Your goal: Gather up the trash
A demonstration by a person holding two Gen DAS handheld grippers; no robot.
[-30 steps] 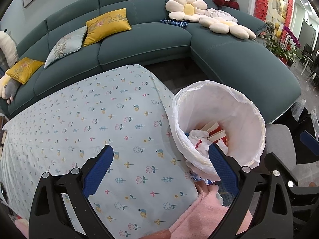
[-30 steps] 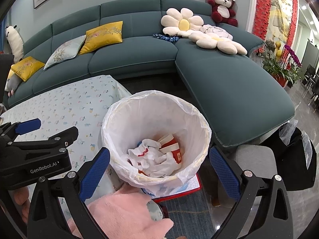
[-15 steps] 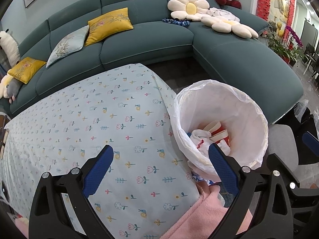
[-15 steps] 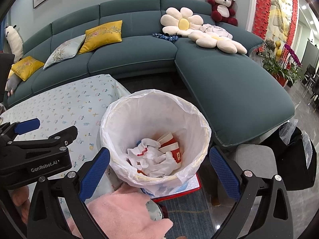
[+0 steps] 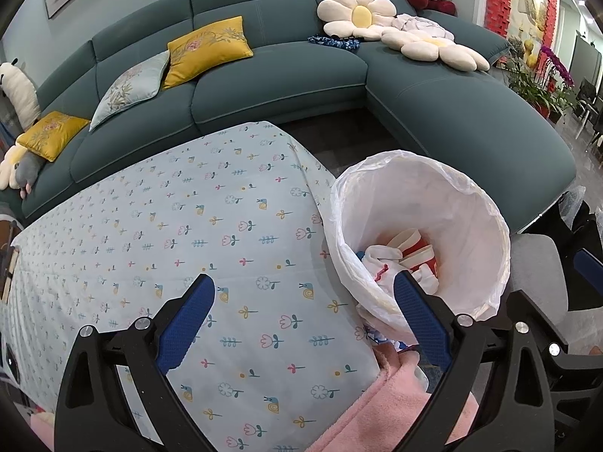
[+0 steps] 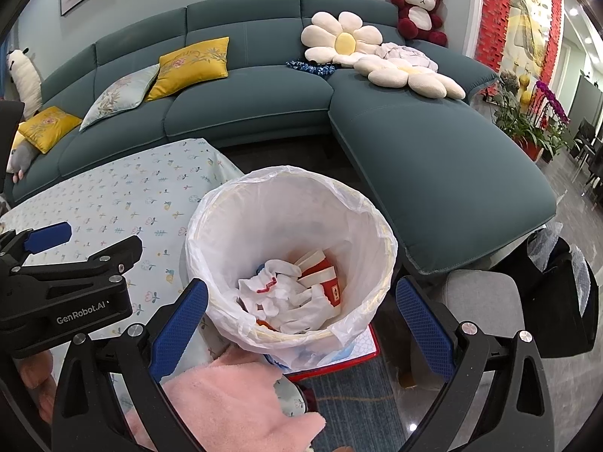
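Trash [image 6: 286,297] sits at the bottom of the white-lined bin [image 6: 380,226], which stands just beside the corner of my desk [image 5: 211,226] with its flowered cloth. What I can make out in there is crumpled white tissue or thin plastic and a couple of red-and-white paper cups, all loose in a heap. I judge it feather-light and soft; the cups would crush under a firm pinch, and the tissue would drape and shed bits if I took only a corner. If I had to lift any of it, I would close on the bulk of a wad or across a cup rim.

My left gripper [image 5: 303,314] hangs over the desk edge with its blue fingers [image 5: 188,324] spread wide and nothing between them. My right gripper [image 6: 301,320] hovers above the bin mouth, its fingers equally wide apart and empty. A pink fleecy sleeve [image 6: 233,395] shows low in both views.

I see no stray litter on the cloth, so the collecting looks nearly or fully done. The liner [image 5: 486,203] is thin and slack at the rim; I would pinch a gathered fold of it.
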